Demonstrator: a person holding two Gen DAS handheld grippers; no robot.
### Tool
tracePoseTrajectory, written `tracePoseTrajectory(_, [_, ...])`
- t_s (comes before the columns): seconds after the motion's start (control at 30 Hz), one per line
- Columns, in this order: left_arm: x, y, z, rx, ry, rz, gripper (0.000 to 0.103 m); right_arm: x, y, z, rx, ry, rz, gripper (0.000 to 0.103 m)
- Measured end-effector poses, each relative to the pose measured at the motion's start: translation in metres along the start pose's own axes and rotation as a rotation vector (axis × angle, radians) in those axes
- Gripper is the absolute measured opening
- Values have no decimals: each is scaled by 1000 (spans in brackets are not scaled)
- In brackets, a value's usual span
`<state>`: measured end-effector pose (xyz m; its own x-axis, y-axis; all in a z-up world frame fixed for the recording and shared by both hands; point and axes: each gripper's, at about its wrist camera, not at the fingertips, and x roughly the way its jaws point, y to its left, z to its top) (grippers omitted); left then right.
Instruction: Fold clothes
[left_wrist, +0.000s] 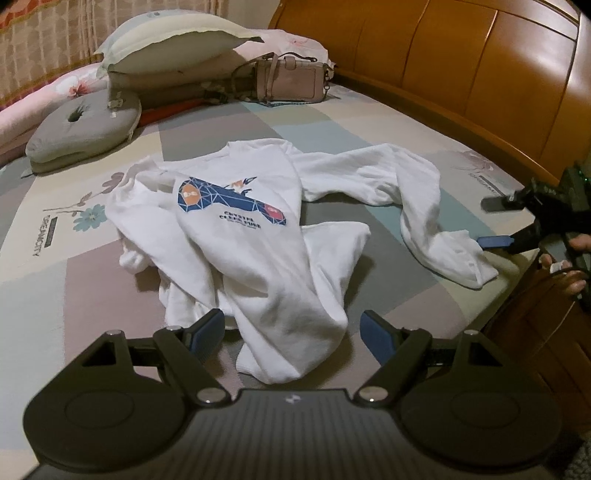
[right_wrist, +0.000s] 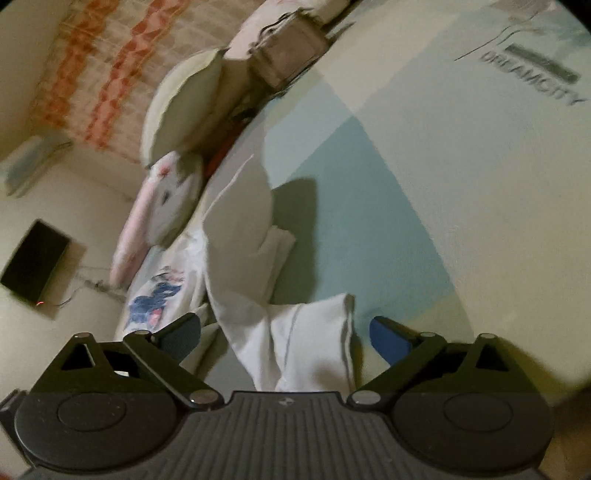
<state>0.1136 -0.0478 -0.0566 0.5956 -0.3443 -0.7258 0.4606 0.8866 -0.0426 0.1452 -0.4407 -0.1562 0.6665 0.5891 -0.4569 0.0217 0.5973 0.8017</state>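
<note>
Sweatshirt (left_wrist: 258, 236), white with a blue print, lies rumpled on the bed (left_wrist: 369, 122), one sleeve (left_wrist: 443, 243) flung out toward the wooden footboard (left_wrist: 480, 74); no neat fold shows yet, so nearly all is left. Left gripper (left_wrist: 291, 332) hangs spread over the hem, gripping nothing. Right gripper (right_wrist: 284, 336) gapes wide astride the cuff, not pinching. Pillows (left_wrist: 166, 40) and a handbag (left_wrist: 288, 81) sit well clear beyond.

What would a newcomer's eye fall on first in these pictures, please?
A crumpled white sweatshirt with a blue print lies mid-bed, one sleeve stretched toward the open right gripper. The open left gripper straddles its hem. Behind, a handbag sits beside pillows.
</note>
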Motion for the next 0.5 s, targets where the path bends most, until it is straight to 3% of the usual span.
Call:
tracePoseTrajectory(0.27, [5, -4, 2, 6, 8, -6, 81, -7, -2, -29, 34, 81, 98, 103])
tracePoseTrajectory(0.5, [4, -14, 4, 37, 4, -20, 81, 19, 7, -6, 40, 57, 113, 103])
